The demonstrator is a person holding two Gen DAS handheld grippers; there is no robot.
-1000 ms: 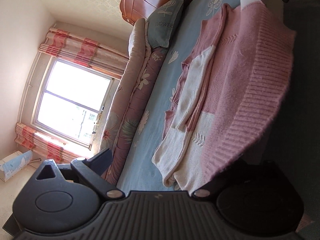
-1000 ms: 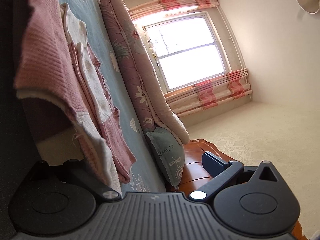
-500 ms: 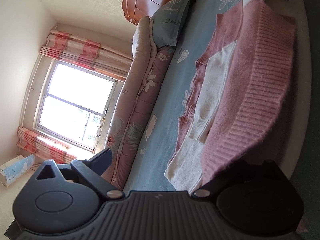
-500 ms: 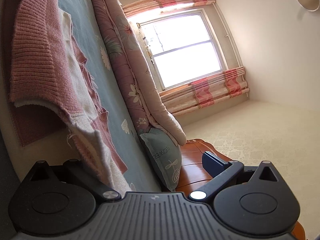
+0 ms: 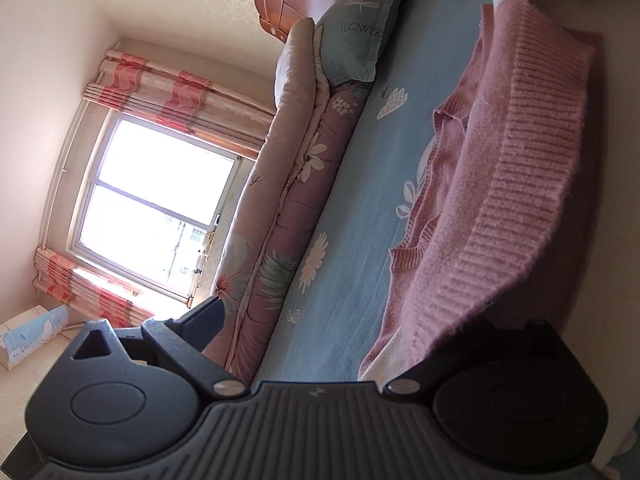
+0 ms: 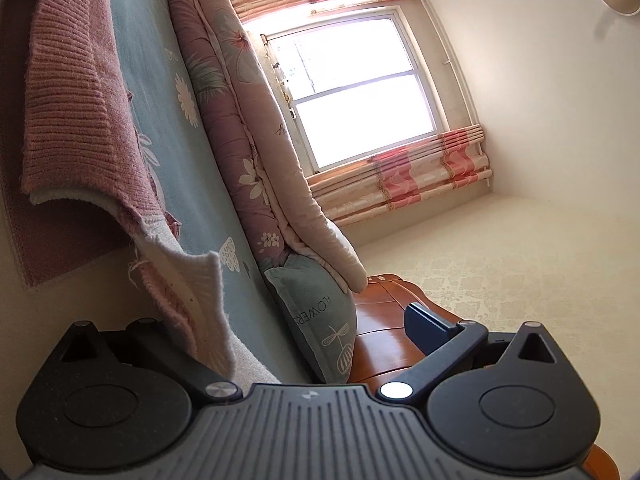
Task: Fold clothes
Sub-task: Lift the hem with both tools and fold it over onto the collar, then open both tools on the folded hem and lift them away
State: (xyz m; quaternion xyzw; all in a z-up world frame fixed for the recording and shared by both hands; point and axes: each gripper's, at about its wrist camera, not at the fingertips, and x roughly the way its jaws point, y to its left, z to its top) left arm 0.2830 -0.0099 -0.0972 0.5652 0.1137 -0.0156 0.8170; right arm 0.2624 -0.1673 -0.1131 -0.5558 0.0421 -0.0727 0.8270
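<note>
Since a moment ago the ribbed hem of the pink sweater (image 5: pixel 532 184) has swung further over the blue sheet (image 5: pixel 344 240), hiding its white panels. The left gripper (image 5: pixel 352 332) and right gripper (image 6: pixel 288 332) each show one finger spread wide while the sweater covers the other, so I cannot tell their grip. The fold-over looks underway; next, lay the hem flat short of the quilt (image 5: pixel 280 208) beyond; no containers show.

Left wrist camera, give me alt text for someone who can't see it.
A pink knitted sweater with a ribbed hem hangs lifted above a blue floral bedsheet, one edge running down to the left claw, whose fingers look spread. Beyond lie a rolled floral quilt, a pillow, and a bright window with pink curtains.
</note>
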